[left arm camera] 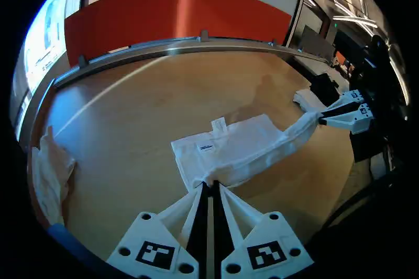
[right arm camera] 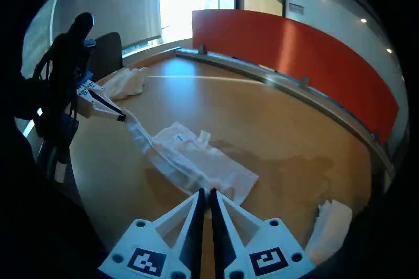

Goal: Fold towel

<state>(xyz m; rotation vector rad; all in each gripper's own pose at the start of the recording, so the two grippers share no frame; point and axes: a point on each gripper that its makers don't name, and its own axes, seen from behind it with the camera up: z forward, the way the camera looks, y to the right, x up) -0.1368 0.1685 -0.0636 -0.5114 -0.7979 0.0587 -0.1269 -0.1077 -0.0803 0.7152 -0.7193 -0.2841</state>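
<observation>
A white towel (left arm camera: pixel 230 148) lies half spread on the wooden table (left arm camera: pixel 131 122), just past the middle of the left gripper view. Its flat part is rumpled, with a small tag (left arm camera: pixel 219 124) at the far edge. One long edge is drawn off the wood into a tight, rope-like band.

The left gripper (left arm camera: pixel 211 185) comes in low from 6 o'clock, its fingers closed on the near end of that band. The right gripper (left arm camera: pixel 320 116) reaches in from 3 o'clock and pinches the other end, raised a little above the table. In the right gripper view the band runs from 6 o'clock up toward 10 o'clock.

A spare cloth (left arm camera: pixel 50 174) sits heaped at 9 o'clock by the table's edge. Another cloth (left arm camera: pixel 306 98) lies just behind the right gripper. A metal rail (left arm camera: pixel 157 51) and a red screen (left arm camera: pixel 173 17) close off the far side at 12 o'clock.
</observation>
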